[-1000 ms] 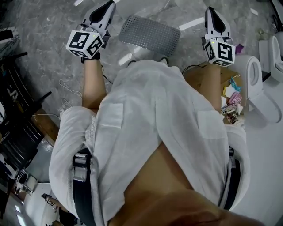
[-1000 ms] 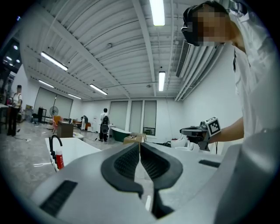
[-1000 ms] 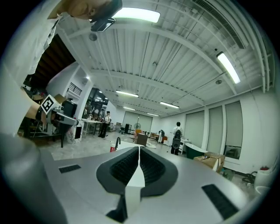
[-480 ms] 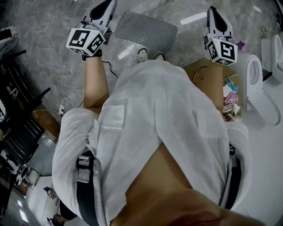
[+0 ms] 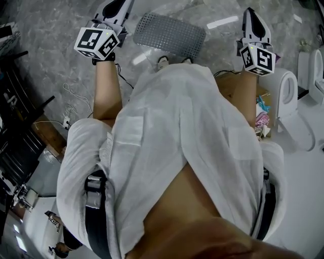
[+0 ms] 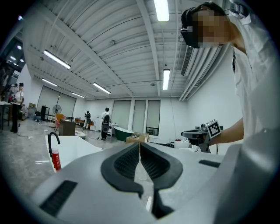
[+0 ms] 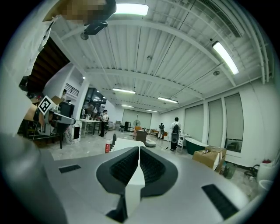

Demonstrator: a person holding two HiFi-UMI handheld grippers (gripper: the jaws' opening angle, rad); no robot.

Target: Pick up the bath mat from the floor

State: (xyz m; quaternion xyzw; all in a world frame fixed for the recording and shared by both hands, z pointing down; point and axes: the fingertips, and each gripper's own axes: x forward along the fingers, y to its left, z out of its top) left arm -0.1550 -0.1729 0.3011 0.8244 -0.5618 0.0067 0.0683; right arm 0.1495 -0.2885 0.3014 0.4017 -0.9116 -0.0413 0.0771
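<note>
Mat point(image 5: 169, 33): flat on the grey marbled floor point(image 5: 45, 30), perforated and grey, just ahead of the shoes point(image 5: 163, 61). Touched by neither tool. From the head view, set between the two grippers, nearer the left one than the right.

Left gripper point(image 5: 115, 7): carried out in front on a bare left forearm point(image 5: 106, 91), aimed forward and roughly level, marker cube point(image 5: 96, 42) at the near end toward the body. Jaws shut, ribbed pads point(image 6: 127, 162) meeting at the tips with only a thin slit further back. Nothing between them. Past the tips, just the open room and ceiling lights, no mat in that view.

Right gripper point(image 5: 250, 12): held forward in the same way on the right forearm point(image 5: 245, 96), about as far out as the left, well apart from it across the body. Below that forearm a cardboard box point(image 5: 229, 88), and beside it a white toilet point(image 5: 296, 114). Jaws closed here too, dark pads point(image 7: 124, 168) touching at the front, empty. Pointed out across the room rather than down at the floor.
</note>
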